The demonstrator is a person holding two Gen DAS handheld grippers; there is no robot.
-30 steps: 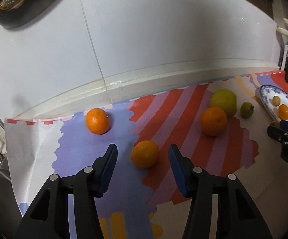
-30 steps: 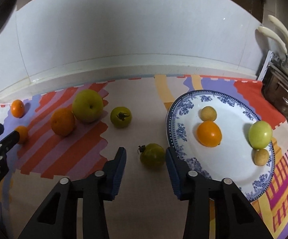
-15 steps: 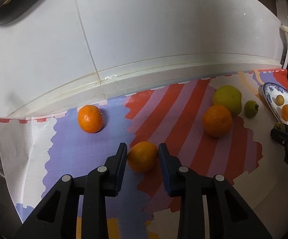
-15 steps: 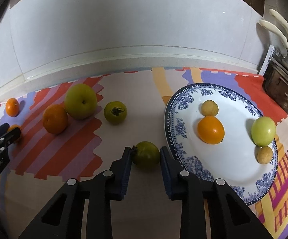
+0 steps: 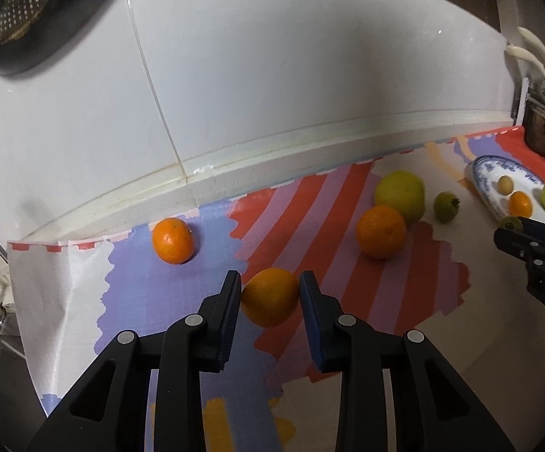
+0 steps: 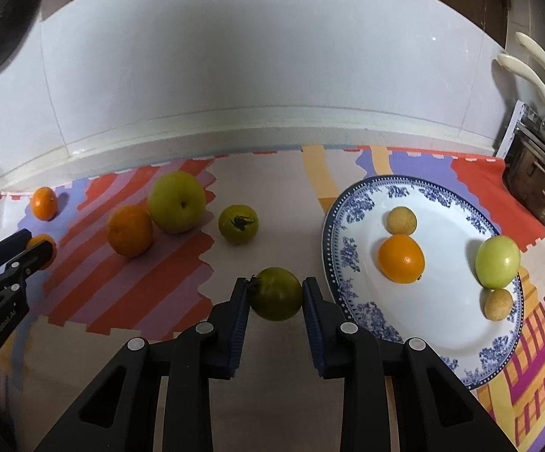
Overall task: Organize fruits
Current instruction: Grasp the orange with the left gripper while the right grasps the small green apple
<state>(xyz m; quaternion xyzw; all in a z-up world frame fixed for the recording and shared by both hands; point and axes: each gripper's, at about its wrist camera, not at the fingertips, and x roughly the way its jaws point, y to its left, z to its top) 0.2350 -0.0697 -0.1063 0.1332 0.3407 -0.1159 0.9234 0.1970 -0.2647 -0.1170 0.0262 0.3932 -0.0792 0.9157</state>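
The left hand-held gripper (image 5: 270, 290) clasps an orange (image 5: 270, 296) on the patterned mat (image 5: 159, 301) covering the tabletop (a smaller orange (image 5: 173, 240) lies behind, apart). The right hand-held gripper (image 6: 275, 293) clasps a green tomato (image 6: 277, 293) on the mat just left of the blue-rimmed plate (image 6: 351, 260), which carries five fruits.

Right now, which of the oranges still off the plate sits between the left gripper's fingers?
The orange nearest the camera, between the left gripper fingers at the purple-red border. The other two lie farther back on the mat.
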